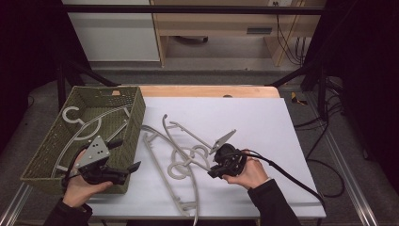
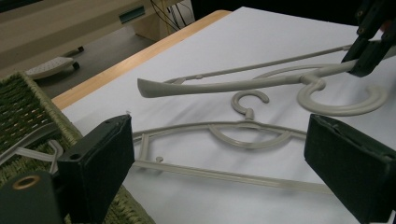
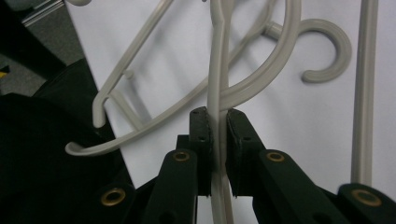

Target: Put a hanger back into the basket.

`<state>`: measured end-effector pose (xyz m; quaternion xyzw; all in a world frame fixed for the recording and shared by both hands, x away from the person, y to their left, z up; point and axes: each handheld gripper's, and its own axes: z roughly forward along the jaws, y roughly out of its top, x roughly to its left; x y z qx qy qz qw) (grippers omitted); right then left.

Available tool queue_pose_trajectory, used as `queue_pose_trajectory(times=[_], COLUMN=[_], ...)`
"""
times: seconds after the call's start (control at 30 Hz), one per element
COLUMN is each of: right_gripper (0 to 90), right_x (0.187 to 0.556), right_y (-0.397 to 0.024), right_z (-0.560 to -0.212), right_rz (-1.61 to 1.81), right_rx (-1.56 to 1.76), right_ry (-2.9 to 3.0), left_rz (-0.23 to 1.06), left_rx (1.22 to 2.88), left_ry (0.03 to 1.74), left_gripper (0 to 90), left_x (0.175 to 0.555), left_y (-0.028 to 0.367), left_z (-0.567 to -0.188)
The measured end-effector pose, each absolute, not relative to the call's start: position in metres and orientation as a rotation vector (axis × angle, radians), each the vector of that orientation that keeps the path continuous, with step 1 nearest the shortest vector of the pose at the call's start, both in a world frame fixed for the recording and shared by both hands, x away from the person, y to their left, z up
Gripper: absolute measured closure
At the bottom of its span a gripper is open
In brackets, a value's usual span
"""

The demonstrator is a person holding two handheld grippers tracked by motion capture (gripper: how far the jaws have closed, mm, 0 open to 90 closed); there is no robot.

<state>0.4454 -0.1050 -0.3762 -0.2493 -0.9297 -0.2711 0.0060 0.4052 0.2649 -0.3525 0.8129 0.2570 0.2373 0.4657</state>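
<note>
Two tongs: our right tongs (image 3: 218,130) pinch a grey hanger (image 3: 215,88), lifting it; left tongs (image 2: 233,163) stand spread. Next, we carry it into the woven basket (image 1: 134,117).

Clamped hanger (image 3: 215,79) cut off below (hook end too)

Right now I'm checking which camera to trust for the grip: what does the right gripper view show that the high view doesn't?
Right gripper view: the right tongs have both pads pressed on a thin bar of the lifted hanger.

High view: the green woven basket with a hanger inside, and the left tongs open beside the basket.

Both: grey hangers on the white table sheet.
</note>
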Motion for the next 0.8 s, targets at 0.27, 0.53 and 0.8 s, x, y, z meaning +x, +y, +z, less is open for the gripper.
queue_pose_trajectory(times=[0.27, 0.53, 0.8], right_gripper=[82.2, 82.2, 82.2], right_x=[0.435, 0.430, 0.428], right_y=[-0.113, -0.117, -0.119], right_z=[-0.367, -0.369, -0.367], right_rz=[-0.844, -0.835, -0.846], right_rx=[-0.647, -0.566, -0.536], right_ry=[-2.889, -2.865, -2.846], left_rz=[0.582, 0.596, 0.597], left_rx=[2.098, 2.226, 2.319], left_ry=[0.517, 0.360, 0.222], left_gripper=[7.8, 8.1, 9.3], left_x=[0.405, 0.405, 0.406], left_y=[0.242, 0.208, 0.179], left_z=[-0.353, -0.350, -0.358])
